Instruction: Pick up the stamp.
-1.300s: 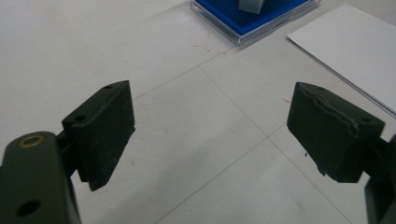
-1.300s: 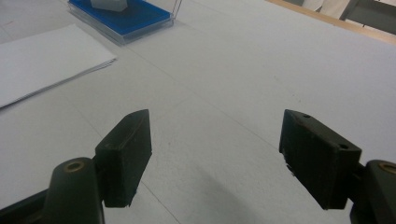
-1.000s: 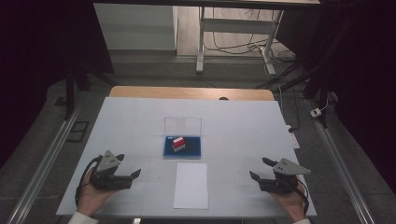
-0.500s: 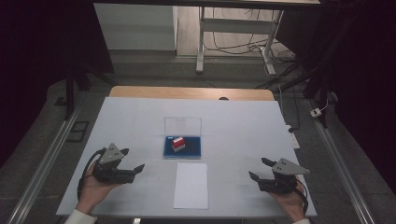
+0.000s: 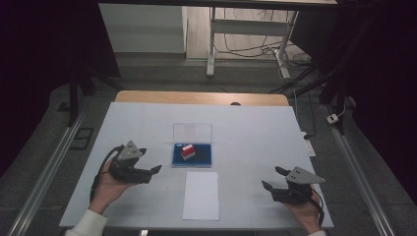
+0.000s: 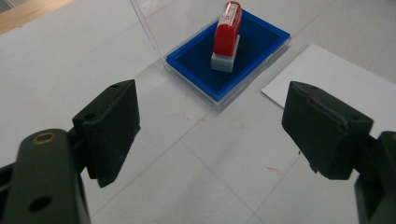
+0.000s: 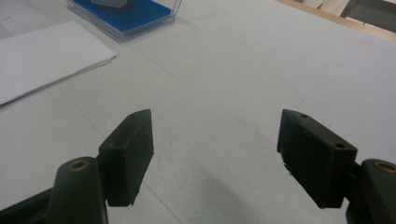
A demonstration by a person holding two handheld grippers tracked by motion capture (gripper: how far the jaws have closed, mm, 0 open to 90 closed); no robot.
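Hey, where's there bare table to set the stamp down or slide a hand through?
Bare table lies behind the blue ink pad, and between the paper sheet and each gripper: left, right. It is crowded in the middle, where the red stamp stands on the pad just beyond the paper.

Prob. a lab/test rig: white-topped wooden table, metal floor rails, loose floor cables, dark surroundings.

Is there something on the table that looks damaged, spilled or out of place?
Nothing serious. The red stamp stands upright on the blue ink pad, whose clear lid is open. The paper sheet lies flat. A few faint red marks stain the table near the pad.
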